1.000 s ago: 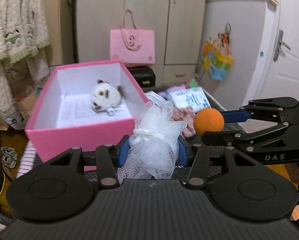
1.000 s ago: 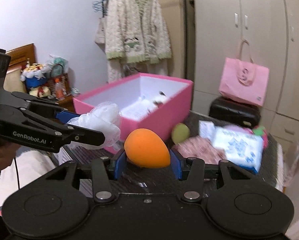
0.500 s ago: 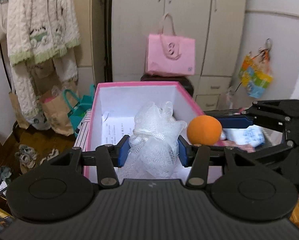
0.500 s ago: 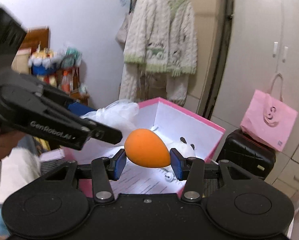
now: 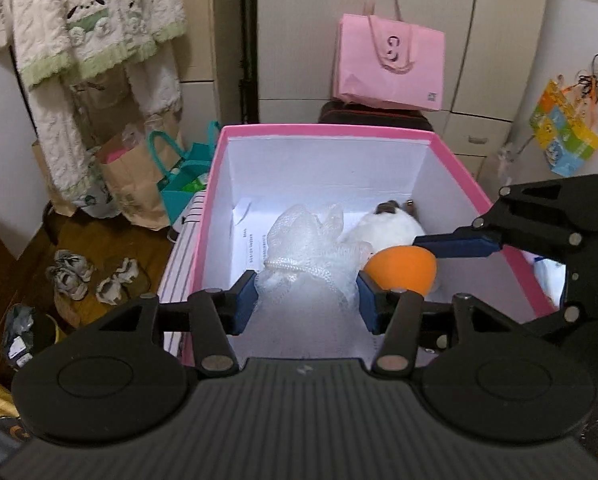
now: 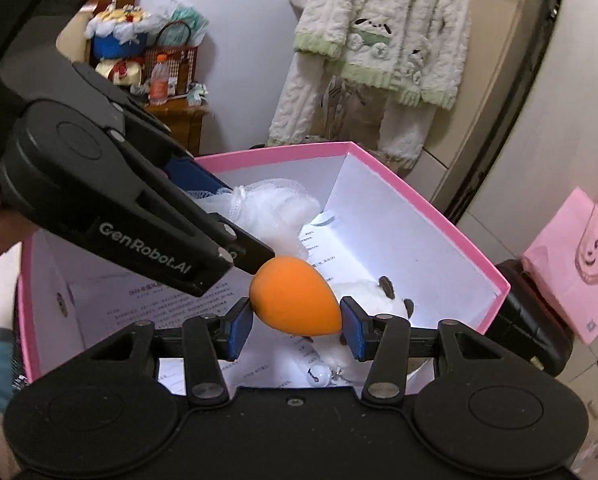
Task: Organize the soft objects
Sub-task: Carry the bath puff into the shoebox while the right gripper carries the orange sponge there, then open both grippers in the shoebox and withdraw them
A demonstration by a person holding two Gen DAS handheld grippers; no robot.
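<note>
**Two soft things held over the pink box**

Cupboards and a hanging woolly cardigan [image 5: 95, 28] fill the far side of the room, with a pink paper bag [image 5: 391, 68] on a dark case. Nearer stands the pink box [image 5: 327, 131], open on top, white inside, with printed paper on its floor.

The orange sponge [image 6: 295, 302] is smooth and egg shaped. Its long side lies across the right gripper [image 6: 297, 330], with the pointy end to the right. Both blue pads press on it, so this gripper is closed around the sponge. It hangs over the right part of the box.

The white net puff [image 5: 311, 252] is fluffy mesh tied with a white cord. It sits between the blue pads of the left gripper [image 5: 307, 300], which squeeze its near end; the puffy part points away into the box. The left gripper tilts down into the box, and the right gripper reaches in from the right, their tips close together.

A white plush toy [image 5: 391, 226] with dark ears lies on the box floor, just past the sponge.
</note>
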